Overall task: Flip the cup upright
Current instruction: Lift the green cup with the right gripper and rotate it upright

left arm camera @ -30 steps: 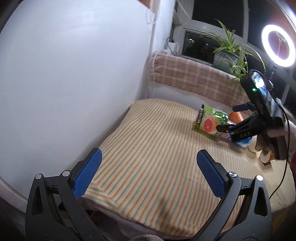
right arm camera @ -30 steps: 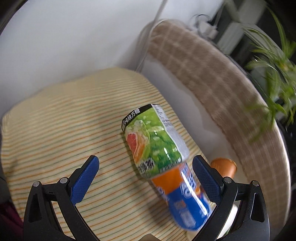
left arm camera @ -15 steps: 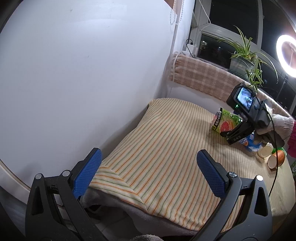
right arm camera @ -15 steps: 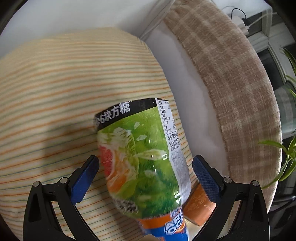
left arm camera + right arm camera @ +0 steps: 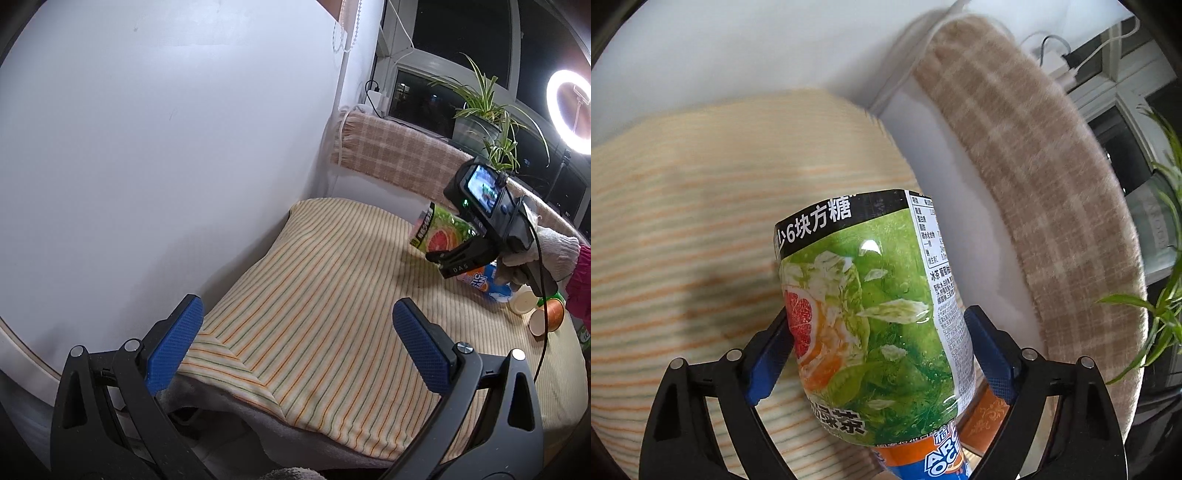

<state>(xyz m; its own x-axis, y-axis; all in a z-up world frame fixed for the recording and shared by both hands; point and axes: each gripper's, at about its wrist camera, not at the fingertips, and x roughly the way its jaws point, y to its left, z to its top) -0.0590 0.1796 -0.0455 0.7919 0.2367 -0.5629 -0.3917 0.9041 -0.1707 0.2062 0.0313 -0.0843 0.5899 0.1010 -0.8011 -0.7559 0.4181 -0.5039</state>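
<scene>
We have the right gripper (image 5: 879, 350) straddling the green cup (image 5: 871, 314), which lies on its side on the striped cloth (image 5: 683, 221), its black-banded end pointing away from us toward the wall. The blue pads sit at either flank of the cup, the left one touching or nearly so, the right one just beside the label; we cannot tell whether they bear on it yet, so we judge the grasp as closing, not made. From the left wrist view the same cup (image 5: 439, 236) lies far across the cloth, part hidden by the right gripper (image 5: 454, 258), with an orange cup (image 5: 550, 317) and a blue wrapper (image 5: 487, 284) near it.

To do this well, we squeeze gently: the wall looks thin and glossy, so it likely dents or slips under a hard pinch. We hold near the middle, lift clear of the cloth before turning, and rotate the wrist until the open end faces up. We set it down on flat cloth, away from the blue wrapper touching its near end.

The left gripper (image 5: 295, 347) hangs wide open over the cloth's near edge, holding nothing
</scene>
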